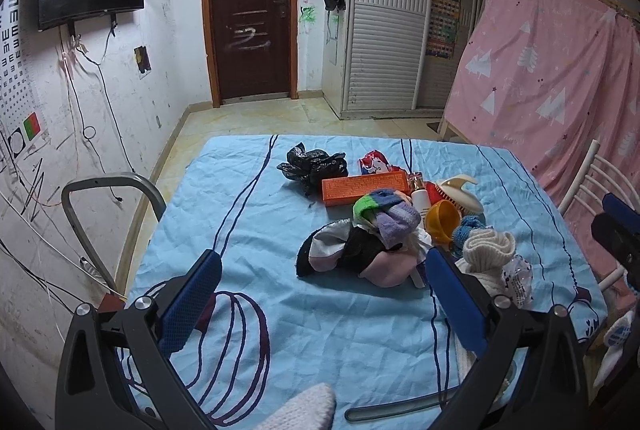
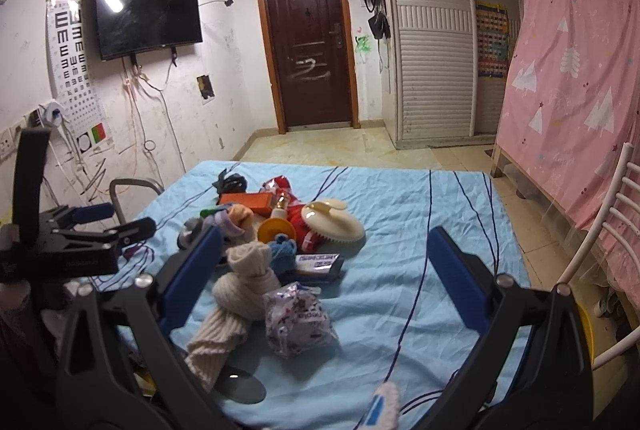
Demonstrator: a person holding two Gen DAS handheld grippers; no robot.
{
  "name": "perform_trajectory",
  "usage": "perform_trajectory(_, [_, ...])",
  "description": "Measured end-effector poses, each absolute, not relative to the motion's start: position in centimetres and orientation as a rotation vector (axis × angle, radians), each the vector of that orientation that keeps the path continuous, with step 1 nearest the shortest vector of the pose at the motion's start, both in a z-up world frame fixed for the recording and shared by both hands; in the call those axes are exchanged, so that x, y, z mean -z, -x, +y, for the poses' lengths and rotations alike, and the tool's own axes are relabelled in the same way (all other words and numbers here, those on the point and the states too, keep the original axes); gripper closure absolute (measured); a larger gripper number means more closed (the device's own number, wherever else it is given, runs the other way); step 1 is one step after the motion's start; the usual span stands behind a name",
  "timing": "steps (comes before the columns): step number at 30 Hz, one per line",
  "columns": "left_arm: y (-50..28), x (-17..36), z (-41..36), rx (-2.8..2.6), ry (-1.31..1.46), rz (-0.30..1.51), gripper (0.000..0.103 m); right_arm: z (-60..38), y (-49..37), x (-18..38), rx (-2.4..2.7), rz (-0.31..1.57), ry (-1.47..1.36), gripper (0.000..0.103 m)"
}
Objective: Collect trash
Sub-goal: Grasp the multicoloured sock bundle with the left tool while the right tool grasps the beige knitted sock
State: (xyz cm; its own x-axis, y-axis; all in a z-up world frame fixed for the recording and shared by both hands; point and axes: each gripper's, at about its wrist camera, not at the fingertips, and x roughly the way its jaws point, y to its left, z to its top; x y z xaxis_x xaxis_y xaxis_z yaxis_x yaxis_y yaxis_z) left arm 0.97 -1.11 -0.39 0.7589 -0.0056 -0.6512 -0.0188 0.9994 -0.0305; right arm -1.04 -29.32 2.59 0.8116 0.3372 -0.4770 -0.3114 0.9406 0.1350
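Both our hand-held grippers, left and right, gape wide over knitted socks and a crinkly wrapper on the wrinkled tabletop

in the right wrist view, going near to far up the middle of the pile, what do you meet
crinkly printed wrapper → cream knitted sock → silver snack packet → orange cup → orange box → black plastic bag

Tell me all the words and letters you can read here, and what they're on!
"E": rows of E shapes on the eye chart.
"nepia", upside down: crinkly wrapper.
Orange box: print too small to read.
Silver packet: blurred.
Colourful wall chart: too small.
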Motion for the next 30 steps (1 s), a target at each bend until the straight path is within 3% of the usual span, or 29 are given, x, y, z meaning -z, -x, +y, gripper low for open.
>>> perform_trajectory(11, [-4.8,2.9,-1.3,0.027,0.048,0.797,0.010,-27.9,0.5,1.0,-0.506,0.663,-0.099,0.005])
perform_trajectory(19, [-7.8,2.8,-1.0,0.053,0.099,0.799,0.010,-24.2,-0.1,1.7,-0.603,0.660,-0.019,0.005])
perform_trajectory(21, [-8.5,2.9,-1.4,0.061,0.092,0.805,0.011,-23.7,-0.5,1.8,-0.618,0.666,-0.008,0.007])
perform_trajectory(23, [-9.2,3.2,-1.8,0.073,0.094,0.822,0.011,-23.1,-0.6,2.0,-0.650,0.673,-0.003,0.017])
perform_trajectory(27, [-10.4,3.7,-2.8,0.109,0.082,0.842,0.020,-22.5,-0.9,2.5,-0.679,0.698,0.007,0.023])
perform_trajectory(30, [-11.4,4.3,-3.7,0.122,0.056,0.859,0.033,-22.2,-1.8,3.2,-0.660,0.734,0.011,0.024])
